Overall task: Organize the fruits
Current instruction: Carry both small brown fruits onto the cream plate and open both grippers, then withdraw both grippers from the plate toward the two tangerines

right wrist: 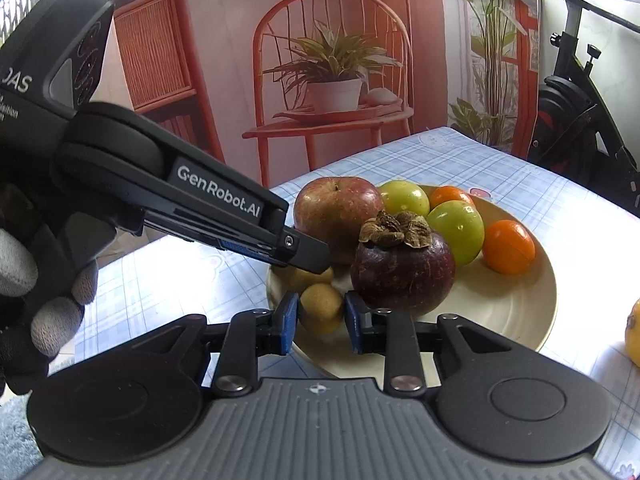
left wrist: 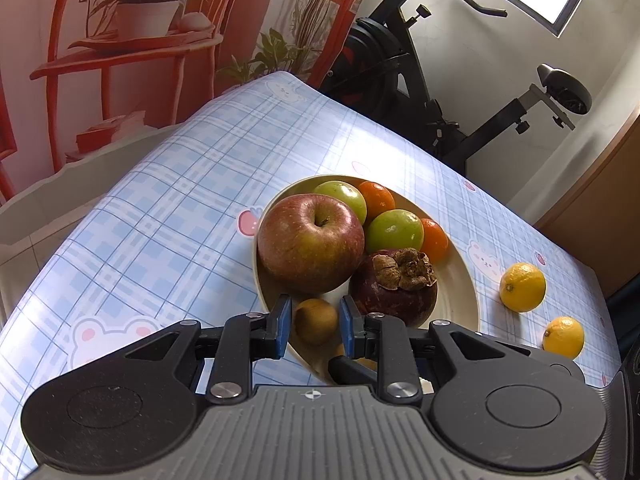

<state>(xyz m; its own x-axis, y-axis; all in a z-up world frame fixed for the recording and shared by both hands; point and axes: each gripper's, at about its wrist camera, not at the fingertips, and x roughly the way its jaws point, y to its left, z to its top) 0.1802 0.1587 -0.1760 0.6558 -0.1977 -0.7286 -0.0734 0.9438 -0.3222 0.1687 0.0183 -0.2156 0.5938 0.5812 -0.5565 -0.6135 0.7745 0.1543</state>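
Straddling small brown fruits at the plate's (right wrist: 520,320) near rim: left gripper (left wrist: 313,322) spread around one (left wrist: 316,320), right gripper (right wrist: 320,322) spread around another (right wrist: 320,306); lemons (left wrist: 522,287) lower right, unplated.

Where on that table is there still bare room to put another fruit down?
The checked cloth left of the plate is bare out to the table's edges. A smaller bare strip lies between the plate and the two lemons. The plate itself is crowded: apple, mangosteen and small fruits fill most of it.
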